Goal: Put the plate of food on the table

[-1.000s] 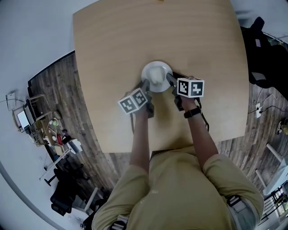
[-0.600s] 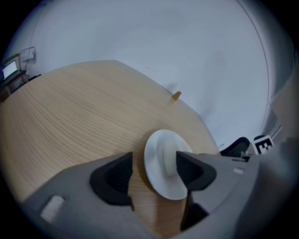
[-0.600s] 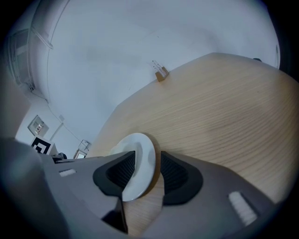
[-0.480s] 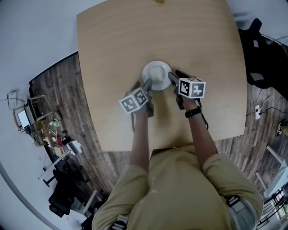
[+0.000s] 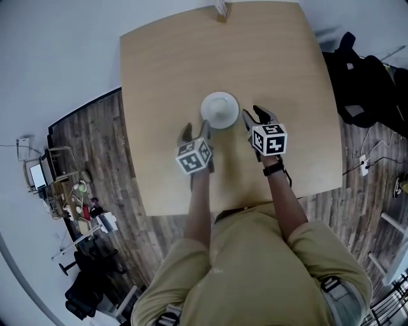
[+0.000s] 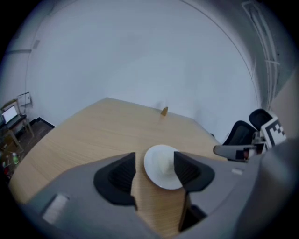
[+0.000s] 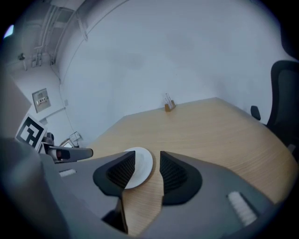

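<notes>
A white plate (image 5: 220, 109) with a pale lump of food (image 6: 164, 162) sits flat on the light wooden table (image 5: 280, 57). My left gripper (image 5: 195, 130) hangs just short of the plate's near left side. It is open and empty; its jaws have just been opening, then narrowing slightly. My right gripper (image 5: 255, 116) is off the plate's right side, also open and empty, its jaws having just been opening. In the left gripper view the plate (image 6: 159, 173) lies beyond the jaws. In the right gripper view the plate (image 7: 140, 165) shows between and past the jaws.
A small wooden holder (image 5: 221, 9) stands at the table's far edge. A black chair with dark things (image 5: 366, 70) is off the table's right side. Dark wood floor and office clutter (image 5: 76, 191) lie to the left.
Both grippers have let go of the plate's rim, opened, and drawn back and up from it. The plate stays on the table.
</notes>
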